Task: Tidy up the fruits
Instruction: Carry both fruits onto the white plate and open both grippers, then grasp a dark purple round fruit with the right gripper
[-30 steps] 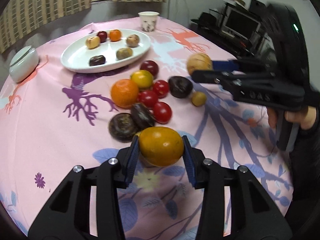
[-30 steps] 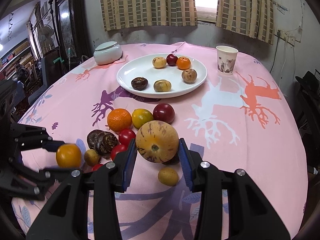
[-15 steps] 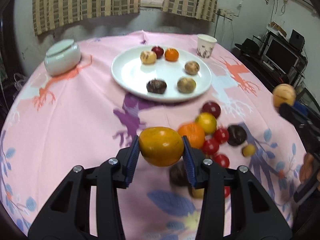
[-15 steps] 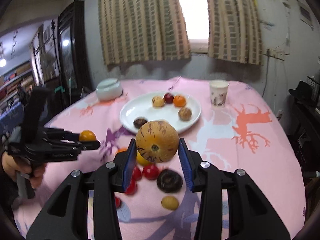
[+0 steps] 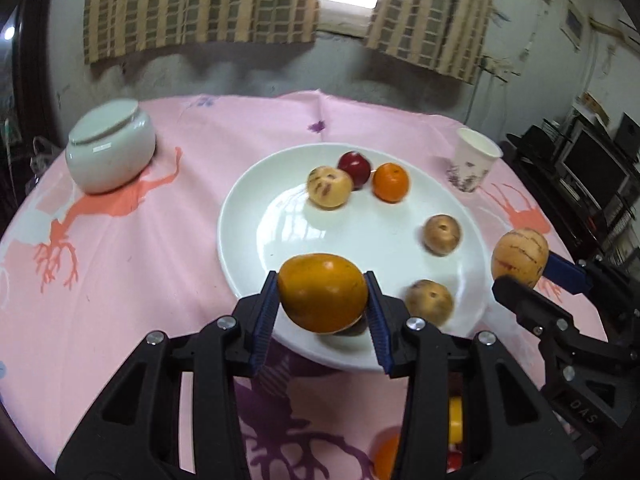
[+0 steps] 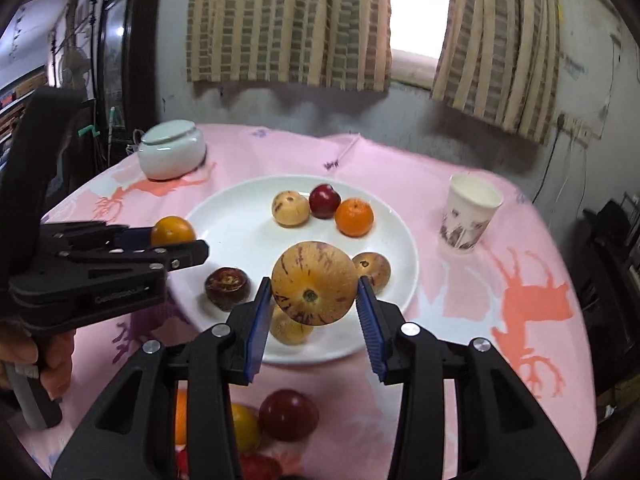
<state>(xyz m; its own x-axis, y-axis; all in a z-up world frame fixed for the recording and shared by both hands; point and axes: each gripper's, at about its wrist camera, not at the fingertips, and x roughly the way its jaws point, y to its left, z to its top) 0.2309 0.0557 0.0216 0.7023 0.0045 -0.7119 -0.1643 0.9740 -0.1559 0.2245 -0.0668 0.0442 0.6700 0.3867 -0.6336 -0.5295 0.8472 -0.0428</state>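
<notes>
The plate lies mid-surface, fruits on it. A jar stands behind-left, a cup behind-right.

Pink-clothed table: white plate, lidded jar, paper cup, approx. 4 loose fruits.

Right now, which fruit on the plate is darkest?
The brown fruit at the plate's left near edge in the right wrist view. It is dark brown and ridged; the others on the plate are tan, red or orange.
</notes>
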